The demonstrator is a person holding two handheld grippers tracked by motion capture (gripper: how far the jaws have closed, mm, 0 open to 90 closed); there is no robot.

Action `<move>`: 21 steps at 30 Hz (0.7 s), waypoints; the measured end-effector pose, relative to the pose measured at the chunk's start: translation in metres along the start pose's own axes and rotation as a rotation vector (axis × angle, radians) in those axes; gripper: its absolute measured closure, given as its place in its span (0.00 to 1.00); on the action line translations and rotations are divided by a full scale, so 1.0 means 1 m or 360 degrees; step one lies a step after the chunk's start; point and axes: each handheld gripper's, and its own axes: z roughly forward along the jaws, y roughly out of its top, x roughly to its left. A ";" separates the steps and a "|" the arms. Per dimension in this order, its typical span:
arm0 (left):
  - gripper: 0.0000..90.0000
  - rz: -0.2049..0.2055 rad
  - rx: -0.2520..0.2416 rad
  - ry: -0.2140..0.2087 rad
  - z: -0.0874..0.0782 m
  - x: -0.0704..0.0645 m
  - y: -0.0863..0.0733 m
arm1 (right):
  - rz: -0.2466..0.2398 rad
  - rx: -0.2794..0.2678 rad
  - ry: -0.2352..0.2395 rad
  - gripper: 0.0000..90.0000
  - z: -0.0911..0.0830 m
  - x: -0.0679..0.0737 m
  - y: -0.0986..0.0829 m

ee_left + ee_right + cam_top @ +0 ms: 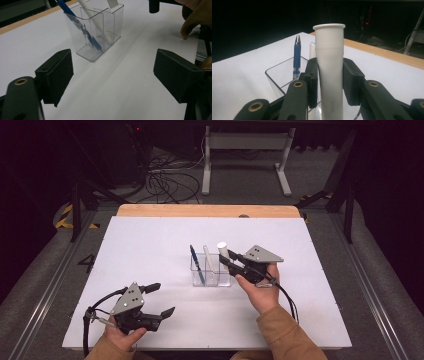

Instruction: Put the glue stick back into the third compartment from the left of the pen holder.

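Note:
A clear three-part holder (212,279) stands mid-table. A blue pen (196,263) leans in its left compartment and a slim white stick (210,261) in the middle one. My right gripper (226,258) is shut on a white tube (223,249), upright over the right compartment. In the right gripper view the tube (329,65) sits clamped between the pads (313,80), with the pen (297,56) behind the holder rim (274,71). My left gripper (163,299) stands open near the front left. Its jaws are wide apart around bare table, facing the holder (98,37).
The white table top (150,245) has a wooden strip (207,210) along its far edge. Beyond it are cables (167,182) and a white stand's legs (245,150) on the floor. The right sleeve (193,20) reaches in at the left gripper view's upper right.

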 end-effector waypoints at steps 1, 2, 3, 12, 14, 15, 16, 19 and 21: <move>0.19 -0.0002 -0.0001 0.0000 0.000 0.000 0.000 | 0.0005 0.0019 0.0010 0.76 0.000 0.000 0.000; 0.19 -0.0001 -0.0001 0.0000 0.000 0.000 0.000 | -0.0001 0.0024 0.0020 0.72 0.001 -0.001 -0.001; 0.19 -0.0001 0.0000 0.0002 0.000 0.000 0.000 | 0.0004 0.0015 0.0026 0.59 0.001 -0.002 -0.001; 0.19 -0.0007 -0.0001 0.0015 -0.001 0.002 -0.001 | -0.0055 0.0006 0.0031 0.33 -0.007 -0.003 0.006; 0.19 -0.0013 -0.0006 0.0019 -0.002 0.003 -0.001 | -0.0073 -0.0004 0.0034 0.30 -0.008 -0.002 0.008; 0.19 -0.0018 -0.0008 0.0018 -0.003 0.003 -0.001 | -0.0078 -0.0011 0.0035 0.29 -0.009 -0.002 0.009; 0.19 -0.0018 -0.0009 0.0021 -0.003 0.004 -0.001 | -0.0087 -0.0018 0.0036 0.28 -0.011 -0.002 0.010; 0.19 -0.0017 -0.0013 0.0026 -0.004 0.004 -0.001 | -0.0090 -0.0040 0.0035 0.28 -0.014 -0.002 0.013; 0.19 -0.0024 -0.0015 0.0025 -0.005 0.004 -0.002 | -0.0095 -0.0053 0.0039 0.27 -0.017 -0.002 0.015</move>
